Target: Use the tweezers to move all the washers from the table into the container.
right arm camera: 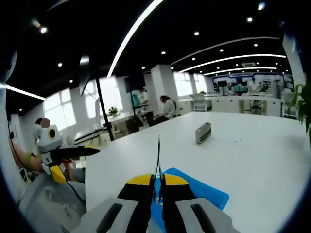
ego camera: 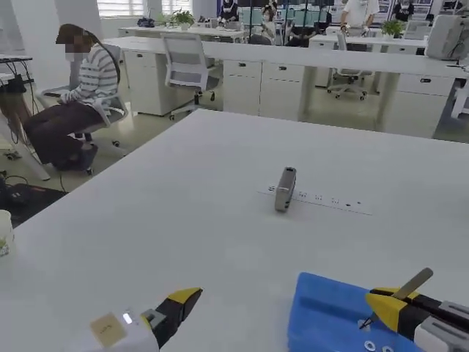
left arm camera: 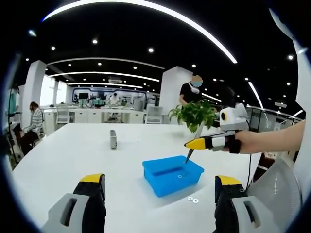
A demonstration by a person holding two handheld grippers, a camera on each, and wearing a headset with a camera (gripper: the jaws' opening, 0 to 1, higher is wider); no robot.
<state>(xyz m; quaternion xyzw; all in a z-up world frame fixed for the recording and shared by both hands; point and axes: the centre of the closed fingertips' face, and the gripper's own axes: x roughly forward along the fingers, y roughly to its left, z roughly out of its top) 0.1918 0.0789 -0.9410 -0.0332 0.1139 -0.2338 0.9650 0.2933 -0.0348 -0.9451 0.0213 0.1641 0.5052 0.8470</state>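
Observation:
A blue container [ego camera: 322,312] stands on the white table near its front edge. Washers [ego camera: 370,345] lie on its floor. My right gripper [ego camera: 385,306] is shut on metal tweezers [ego camera: 410,284], whose tips point down into the container; whether they pinch a washer is too small to tell. The right gripper view has the jaws closed on the tweezers [right arm camera: 158,155] above the container [right arm camera: 206,194]. Two washers [left arm camera: 193,199] lie on the table just in front of the container [left arm camera: 172,174]. My left gripper [ego camera: 179,301] hangs open and holds nothing, left of the container.
A grey device [ego camera: 285,188] lies on a socket strip [ego camera: 326,199] mid-table. A person [ego camera: 80,95] sits at far left beyond the table. A potted plant [left arm camera: 194,114] stands behind the container. Desks and office chairs [ego camera: 187,62] fill the background.

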